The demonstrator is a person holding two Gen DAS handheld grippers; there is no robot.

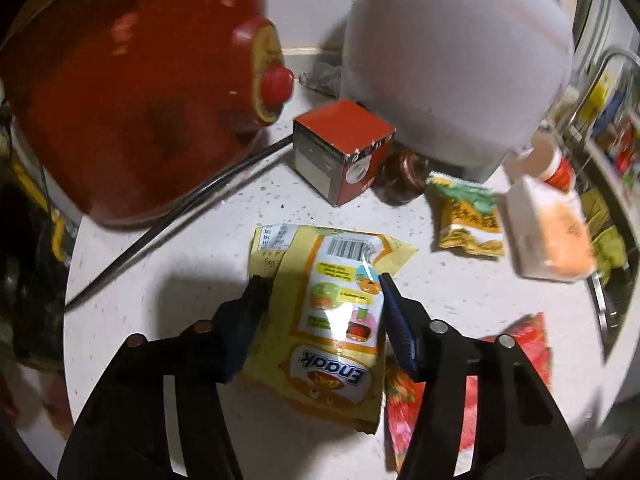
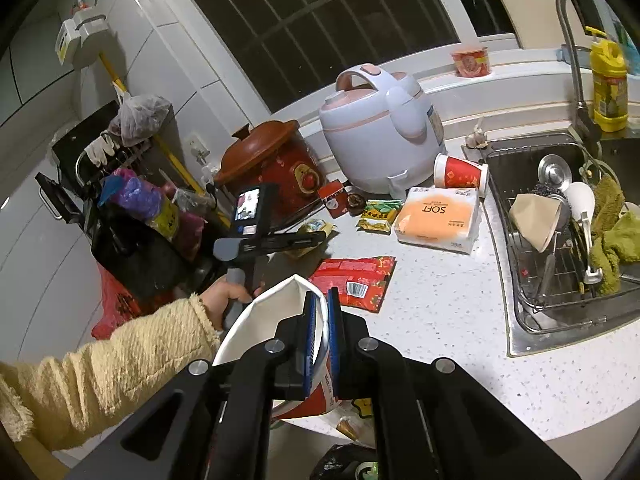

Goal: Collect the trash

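A yellow Enaak snack wrapper (image 1: 320,312) lies flat on the white speckled counter (image 1: 200,264). My left gripper (image 1: 324,280) is open, its fingers on either side of the wrapper, low over it. In the right wrist view the left gripper (image 2: 316,238) hovers over that wrapper (image 2: 316,228). My right gripper (image 2: 325,312) is shut on the rim of a crushed red and white paper cup (image 2: 260,320), held over the counter's front edge. A red wrapper (image 2: 354,280) and a green and yellow wrapper (image 2: 378,214) lie on the counter.
A red clay cooker (image 2: 276,160), a white rice cooker (image 2: 380,136), a small red box (image 1: 340,148), a tissue pack (image 2: 440,216) and a tipped red cup (image 2: 460,172) stand behind. A sink (image 2: 560,240) with dishes is at right. A dark bag (image 2: 344,460) lies below the counter edge.
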